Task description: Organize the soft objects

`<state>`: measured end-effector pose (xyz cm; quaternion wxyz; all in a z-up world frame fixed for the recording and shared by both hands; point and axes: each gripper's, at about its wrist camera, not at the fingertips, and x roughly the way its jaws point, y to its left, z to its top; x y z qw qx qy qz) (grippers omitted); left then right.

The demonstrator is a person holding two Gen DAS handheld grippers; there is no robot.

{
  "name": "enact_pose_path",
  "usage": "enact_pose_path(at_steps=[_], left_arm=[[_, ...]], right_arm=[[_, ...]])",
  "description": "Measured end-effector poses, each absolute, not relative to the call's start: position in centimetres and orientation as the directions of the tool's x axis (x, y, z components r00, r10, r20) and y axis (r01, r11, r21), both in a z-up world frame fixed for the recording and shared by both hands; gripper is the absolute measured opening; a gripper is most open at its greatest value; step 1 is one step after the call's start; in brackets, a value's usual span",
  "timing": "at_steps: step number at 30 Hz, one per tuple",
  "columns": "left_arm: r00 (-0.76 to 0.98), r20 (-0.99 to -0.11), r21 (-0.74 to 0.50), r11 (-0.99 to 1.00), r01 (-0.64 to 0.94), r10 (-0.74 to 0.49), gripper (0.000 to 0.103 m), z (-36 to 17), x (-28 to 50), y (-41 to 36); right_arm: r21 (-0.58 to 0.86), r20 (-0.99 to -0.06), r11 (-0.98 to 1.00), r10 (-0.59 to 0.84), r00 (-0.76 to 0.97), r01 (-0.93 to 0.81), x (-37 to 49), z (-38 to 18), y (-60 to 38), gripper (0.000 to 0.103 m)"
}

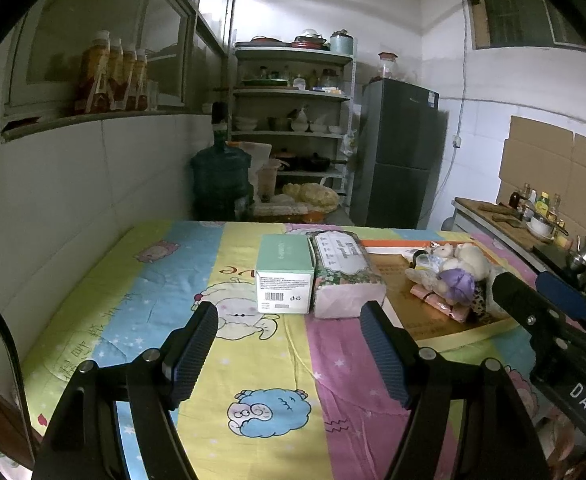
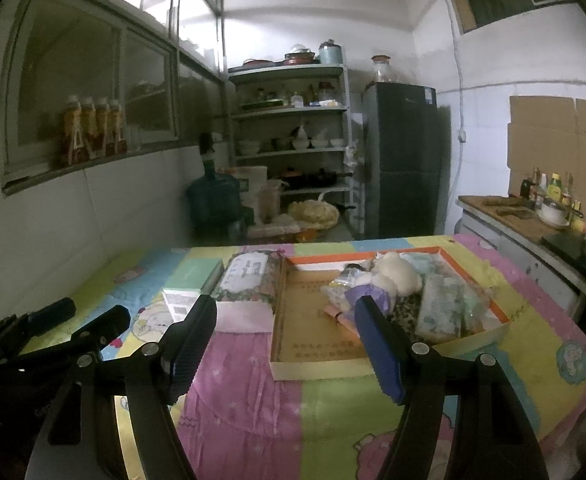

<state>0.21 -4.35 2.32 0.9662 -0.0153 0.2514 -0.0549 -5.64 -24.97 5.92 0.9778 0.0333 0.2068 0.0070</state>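
A flat orange-rimmed cardboard box lid [image 2: 313, 356] lies on the colourful cartoon sheet [image 1: 253, 360]. In it lie a cream plush toy [image 2: 397, 276], a purple plush [image 2: 367, 294] and patterned soft packs [image 2: 441, 312]; they also show in the left wrist view [image 1: 459, 276]. A floral tissue pack [image 1: 345, 276] and a mint green box [image 1: 285, 276] stand left of the lid. My left gripper [image 1: 291, 326] is open and empty, above the sheet short of the green box. My right gripper [image 2: 283, 316] is open and empty, short of the lid's near edge.
A white tiled wall [image 1: 73, 200] runs along the left. Behind the table stand a blue water jug [image 1: 221, 176], shelves of dishes [image 1: 293, 120] and a dark fridge [image 1: 401, 156]. A counter with bottles and a bowl [image 2: 549, 208] is at right.
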Motion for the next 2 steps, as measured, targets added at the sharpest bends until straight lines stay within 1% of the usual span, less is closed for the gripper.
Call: enact_pose_path(at_steps=[2], left_arm=[[0.868, -0.483, -0.062, 0.993, 0.097, -0.115, 0.074, 2.42, 0.33, -4.26]], right_arm=[[0.067, -0.403, 0.998, 0.027, 0.915, 0.001, -5.69, 5.92, -25.04, 0.073]])
